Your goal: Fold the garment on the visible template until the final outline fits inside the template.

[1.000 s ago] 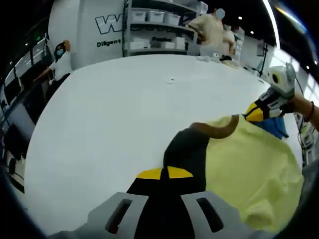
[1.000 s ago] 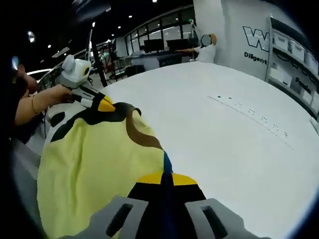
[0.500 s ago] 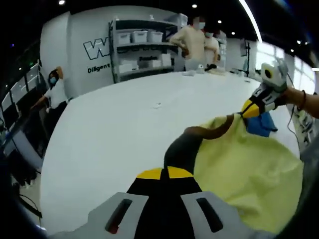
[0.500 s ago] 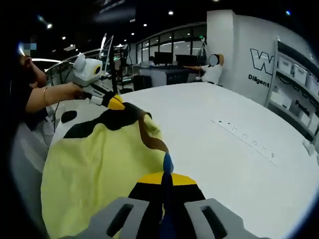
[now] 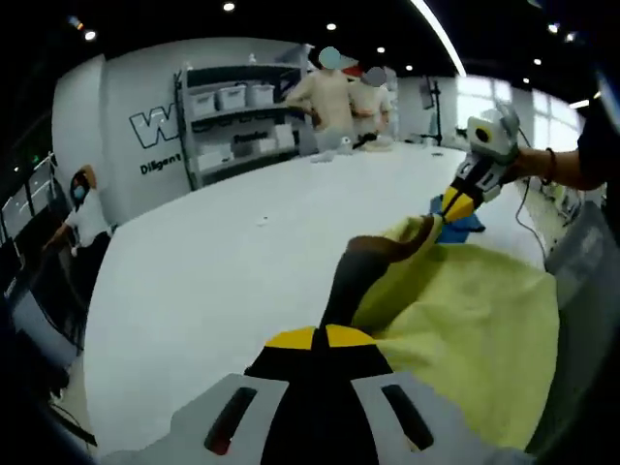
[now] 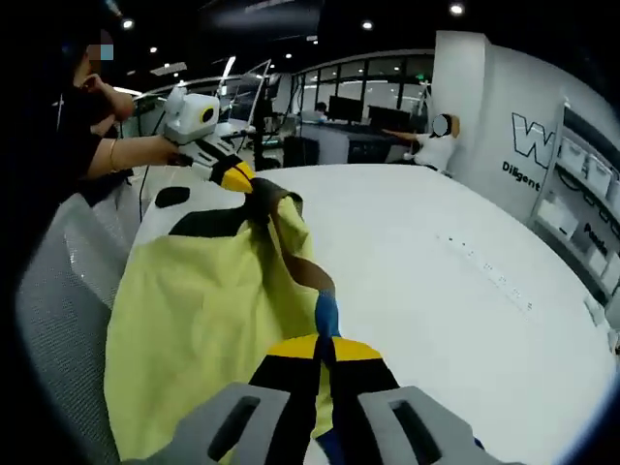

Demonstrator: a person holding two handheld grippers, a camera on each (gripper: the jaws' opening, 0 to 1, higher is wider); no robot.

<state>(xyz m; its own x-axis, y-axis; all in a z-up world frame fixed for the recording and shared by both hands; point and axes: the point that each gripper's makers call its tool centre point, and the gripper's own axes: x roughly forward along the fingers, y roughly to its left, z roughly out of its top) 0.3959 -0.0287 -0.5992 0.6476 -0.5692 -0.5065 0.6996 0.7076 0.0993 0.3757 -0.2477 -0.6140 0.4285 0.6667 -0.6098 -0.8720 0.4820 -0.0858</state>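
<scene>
Garment (image 5: 465, 310): soft, light, limp yellow cloth. We judge the edges best to hold; left gripper (image 5: 320, 338) and right gripper (image 6: 320, 347) each clamp one, sagging between.

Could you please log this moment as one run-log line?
left gripper: shut on garment | right gripper: shut on garment | garment: yellow, stretched between grippers above white table

Soft matt cloth garment (image 5: 475, 310); smooth matt white table (image 5: 223, 252).

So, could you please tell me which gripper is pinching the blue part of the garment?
The right gripper: blue fabric runs between its jaws, while the left gripper clamps black fabric.
</scene>
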